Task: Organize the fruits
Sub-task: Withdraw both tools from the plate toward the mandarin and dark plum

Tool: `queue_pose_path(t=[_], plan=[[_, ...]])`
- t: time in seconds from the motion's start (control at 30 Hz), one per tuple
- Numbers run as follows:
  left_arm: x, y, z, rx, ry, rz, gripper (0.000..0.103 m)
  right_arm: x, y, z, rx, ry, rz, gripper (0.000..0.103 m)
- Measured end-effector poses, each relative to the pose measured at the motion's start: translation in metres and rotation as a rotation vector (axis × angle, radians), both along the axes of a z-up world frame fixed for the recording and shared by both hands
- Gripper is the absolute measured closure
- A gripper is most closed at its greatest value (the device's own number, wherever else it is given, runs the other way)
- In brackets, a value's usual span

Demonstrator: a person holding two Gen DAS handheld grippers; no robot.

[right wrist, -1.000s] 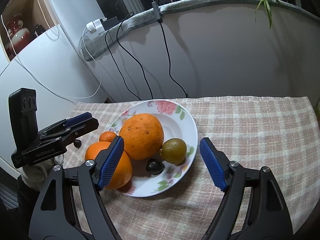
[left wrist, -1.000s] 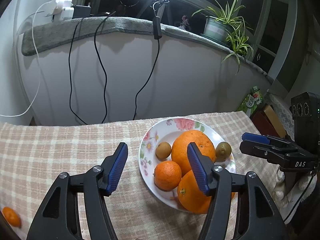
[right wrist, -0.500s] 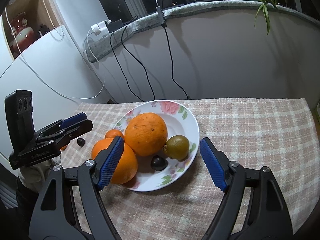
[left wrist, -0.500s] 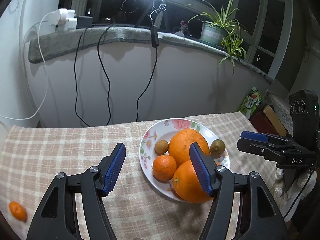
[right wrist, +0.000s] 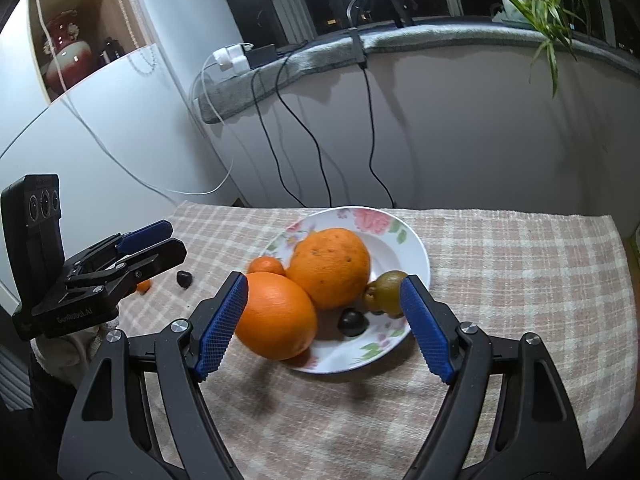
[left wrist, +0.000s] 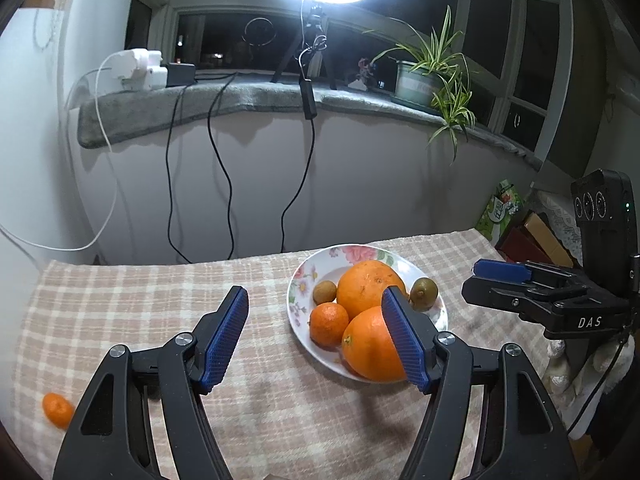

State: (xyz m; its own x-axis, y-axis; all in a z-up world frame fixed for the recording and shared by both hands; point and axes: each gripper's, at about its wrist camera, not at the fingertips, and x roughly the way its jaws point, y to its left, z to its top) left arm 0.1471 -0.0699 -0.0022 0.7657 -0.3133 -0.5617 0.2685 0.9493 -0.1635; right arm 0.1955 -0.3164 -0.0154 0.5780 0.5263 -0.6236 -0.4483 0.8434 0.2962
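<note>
One plate point(left wrist: 297, 280) is sitting on the table point(left wrist: 120, 300). Two big oranges are lying on it: one at the back point(left wrist: 366, 286) and one at the front point(left wrist: 370, 346). One small mandarin point(left wrist: 328, 323) is lying on the plate too, and a second mandarin point(left wrist: 57, 409) is lying alone on the cloth, well apart from the plate. Two small brown-green fruits are showing in the left view, one point(left wrist: 323, 292) left of the back orange and one point(left wrist: 424, 292) right of it. Two dark small things, maybe chestnuts, are showing in the right view: one on the plate point(right wrist: 351, 322), one on the cloth point(right wrist: 184, 279). One potted plant point(left wrist: 428, 76) is standing on the windowsill. Two grippers are in view, each having two blue fingers point(left wrist: 226, 336).
</note>
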Motion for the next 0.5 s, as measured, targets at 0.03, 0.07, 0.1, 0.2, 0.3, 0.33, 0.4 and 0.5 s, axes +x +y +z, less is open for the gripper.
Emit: queue_pose_path(t=[0.03, 0.07, 0.1, 0.2, 0.3, 0.33, 0.4, 0.5], plan=[[-0.002, 0.002, 0.001, 0.000, -0.002, 0.004, 0.034, -0.002, 0.003, 0.001, -0.001, -0.003, 0.006, 0.022], [-0.003, 0.003, 0.001, 0.000, -0.003, 0.007, 0.034, -0.004, 0.006, 0.002, -0.004, -0.007, 0.011, 0.022], [-0.005, 0.006, 0.002, -0.001, -0.005, 0.012, 0.034, -0.007, 0.010, 0.004, -0.007, -0.013, 0.017, 0.022], [-0.011, 0.013, 0.003, -0.003, -0.011, 0.024, 0.034, -0.012, 0.021, 0.008, -0.019, -0.031, 0.037, 0.022], [-0.018, 0.022, 0.004, -0.005, -0.015, 0.040, 0.034, -0.018, 0.030, 0.012, -0.024, -0.045, 0.056, 0.022], [-0.020, 0.026, 0.004, -0.006, -0.016, 0.046, 0.034, -0.020, 0.034, 0.013, -0.024, -0.049, 0.065, 0.022], [-0.024, 0.033, 0.003, -0.009, -0.018, 0.060, 0.034, -0.023, 0.040, 0.015, -0.021, -0.053, 0.079, 0.022], [-0.031, 0.047, 0.001, -0.015, -0.019, 0.087, 0.034, -0.028, 0.051, 0.016, -0.019, -0.063, 0.107, 0.022]])
